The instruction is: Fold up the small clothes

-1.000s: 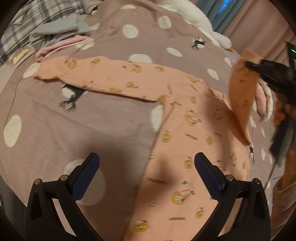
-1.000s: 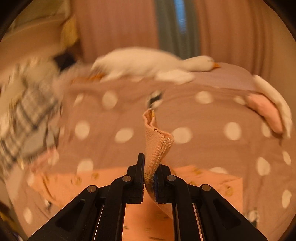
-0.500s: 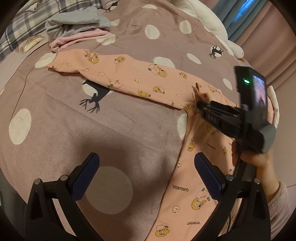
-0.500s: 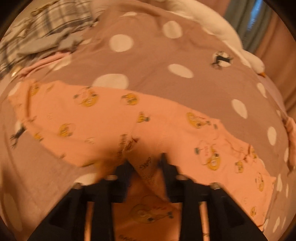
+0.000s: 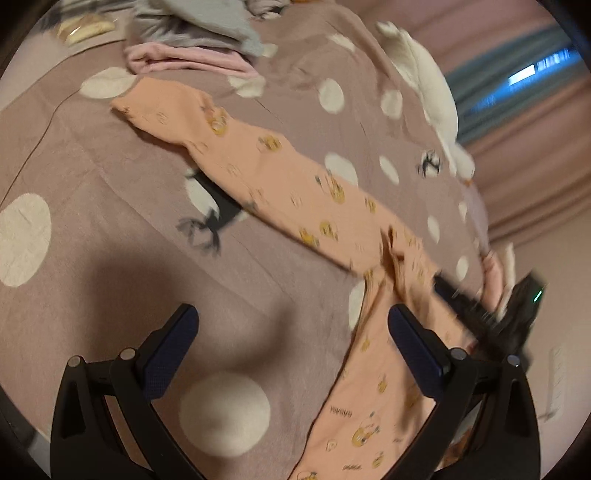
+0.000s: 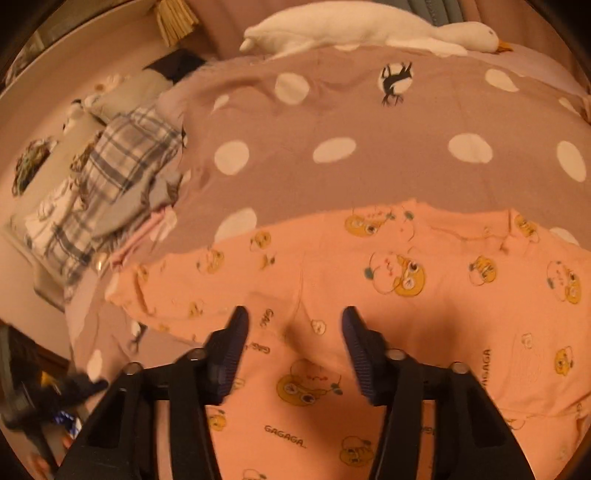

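Peach printed baby romper point(image 6: 369, 280) spread flat on polka-dot bed cover point(image 6: 332, 122); left gripper point(image 5: 291, 343) and right gripper point(image 6: 291, 339) jaws both spread, empty. Best to pinch outstretched sleeve point(image 5: 173, 107) cuff, fold inward squarely.

Peach-orange baby romper point(image 6: 369, 280), dotted all over with yellow cartoon bears and dark "GAGAGA" lettering. Under it, a mauve-brown blanket point(image 6: 369, 122) with big cream polka dots and small black deer silhouettes. White plush goose point(image 6: 351, 26) with an orange beak along the far edge. At the left, a grey-and-white plaid cloth point(image 6: 122, 158); in the left wrist view, a pale pink garment point(image 5: 184, 61) beneath a grey one point(image 5: 207, 26). Both grippers black with dark blue pads.
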The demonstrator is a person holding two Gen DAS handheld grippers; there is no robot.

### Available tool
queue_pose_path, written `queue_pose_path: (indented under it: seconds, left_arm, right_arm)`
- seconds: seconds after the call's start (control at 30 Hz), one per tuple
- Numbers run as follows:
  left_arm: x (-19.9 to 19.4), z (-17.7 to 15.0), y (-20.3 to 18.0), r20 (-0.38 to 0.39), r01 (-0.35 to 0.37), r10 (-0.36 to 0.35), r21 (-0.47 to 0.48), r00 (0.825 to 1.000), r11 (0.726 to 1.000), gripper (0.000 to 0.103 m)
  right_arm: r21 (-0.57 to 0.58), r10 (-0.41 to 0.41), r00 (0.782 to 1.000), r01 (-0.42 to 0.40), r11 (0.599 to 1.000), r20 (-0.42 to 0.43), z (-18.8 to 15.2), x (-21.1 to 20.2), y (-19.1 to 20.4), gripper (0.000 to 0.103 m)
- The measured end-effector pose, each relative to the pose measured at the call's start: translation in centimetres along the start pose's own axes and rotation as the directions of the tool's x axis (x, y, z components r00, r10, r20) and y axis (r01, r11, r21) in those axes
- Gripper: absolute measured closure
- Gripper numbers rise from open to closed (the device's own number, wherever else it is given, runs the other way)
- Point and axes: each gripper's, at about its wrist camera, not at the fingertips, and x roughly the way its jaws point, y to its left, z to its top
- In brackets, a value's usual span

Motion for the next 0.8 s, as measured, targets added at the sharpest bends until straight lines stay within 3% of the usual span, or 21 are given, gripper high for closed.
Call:
queue_pose_path:
  seconds: [0.07,0.13,0.23,0.4,0.53,0.8]
  left_arm:
    - [-0.6,1.1,1.3,0.026,0.033,-0.032,-0.048,0.999,0.998,0.001]
    - [-1.0,2.1,2.7,0.042,0.09,-0.086,-0.103,0.995,0.991,0.001]
    - [-1.4,3.3,5.2,0.078,0.178,-0.166,-0.2,0.983,0.963,0.001]
    - [-1.3,5.4,7.9,0.114,0.202,-0.177,-0.281,0.978,0.938,0.001]
    - [0.0,7.5,9.3,0.122,0.303,-0.278,-0.337,0.953,0.891,0.001]
    - [2.9,11.1,10.6,0.137,0.312,-0.28,-0.405,0.95,0.859,0.002]
  right_arm:
    - [-0.031,-0.011,1.0,0.01,0.999,-0.006,-0.2,1.4,1.2,0.067]
    - [-0.06,-0.021,1.0,0.022,0.998,0.017,-0.2,2.8,2.6,0.08]
    - [-0.063,-0.038,0.998,0.041,0.997,0.048,-0.1,4.2,3.3,0.083]
    - [-0.104,-0.08,0.996,0.076,0.992,-0.036,-0.6,7.5,3.3,0.083]
    - [-0.116,-0.016,0.999,0.012,0.993,-0.039,-0.5,5.4,3.4,0.083]
    - [-0.147,0.039,0.996,-0.028,0.989,0.076,-3.3,-2.0,2.6,0.083]
